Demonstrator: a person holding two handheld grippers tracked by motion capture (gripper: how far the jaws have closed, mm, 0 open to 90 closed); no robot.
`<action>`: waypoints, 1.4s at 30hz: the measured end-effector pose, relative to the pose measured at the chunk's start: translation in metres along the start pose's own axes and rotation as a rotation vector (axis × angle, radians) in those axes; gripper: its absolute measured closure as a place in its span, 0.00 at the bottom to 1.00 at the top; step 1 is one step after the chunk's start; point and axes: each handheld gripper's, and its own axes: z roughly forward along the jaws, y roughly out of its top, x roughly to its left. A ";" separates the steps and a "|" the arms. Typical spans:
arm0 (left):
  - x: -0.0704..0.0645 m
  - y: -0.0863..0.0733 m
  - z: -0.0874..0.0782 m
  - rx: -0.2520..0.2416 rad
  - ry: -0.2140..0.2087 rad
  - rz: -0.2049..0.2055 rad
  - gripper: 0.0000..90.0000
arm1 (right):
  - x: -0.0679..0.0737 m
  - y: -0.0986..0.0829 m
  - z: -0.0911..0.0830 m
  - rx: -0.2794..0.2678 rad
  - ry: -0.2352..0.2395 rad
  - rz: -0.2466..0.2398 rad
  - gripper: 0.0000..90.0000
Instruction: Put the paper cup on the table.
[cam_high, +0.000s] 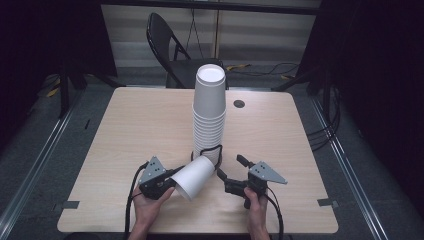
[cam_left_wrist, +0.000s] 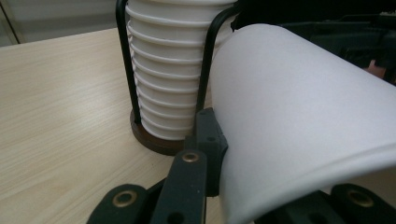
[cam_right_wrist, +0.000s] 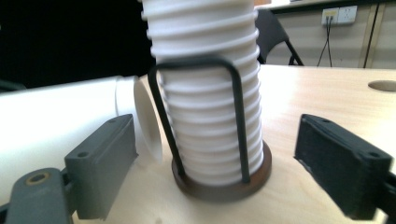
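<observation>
A tall stack of white paper cups (cam_high: 210, 112) (cam_left_wrist: 168, 70) (cam_right_wrist: 205, 93) stands mid-table in a black wire holder with a round brown base (cam_right_wrist: 222, 186) (cam_left_wrist: 154, 140). My left gripper (cam_high: 175, 186) (cam_left_wrist: 280, 186) is shut on the rim end of a single white cup (cam_high: 194, 176) (cam_left_wrist: 303, 121). That cup lies tilted on its side, with its base end close to the foot of the stack (cam_right_wrist: 147, 116). My right gripper (cam_high: 231, 166) (cam_right_wrist: 224, 168) is open at the right front of the stack, jaws wide apart and pointing at the holder, with nothing between them.
The wooden table (cam_high: 140, 130) has a round cable hole (cam_high: 239, 104) right of the stack. A black folding chair (cam_high: 170, 50) stands behind the far edge. Cables run along the floor at the right (cam_high: 325, 130).
</observation>
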 end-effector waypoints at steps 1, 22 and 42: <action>0.001 0.001 -0.001 0.006 0.002 0.005 0.96 | 0.001 0.000 -0.001 0.001 -0.007 -0.021 0.15; 0.000 0.020 -0.004 0.135 -0.048 0.009 0.96 | 0.027 -0.006 -0.005 0.165 0.091 -0.461 0.14; -0.003 0.028 0.007 0.286 -0.110 -0.010 0.96 | 0.050 -0.010 0.001 0.239 0.080 -0.786 0.14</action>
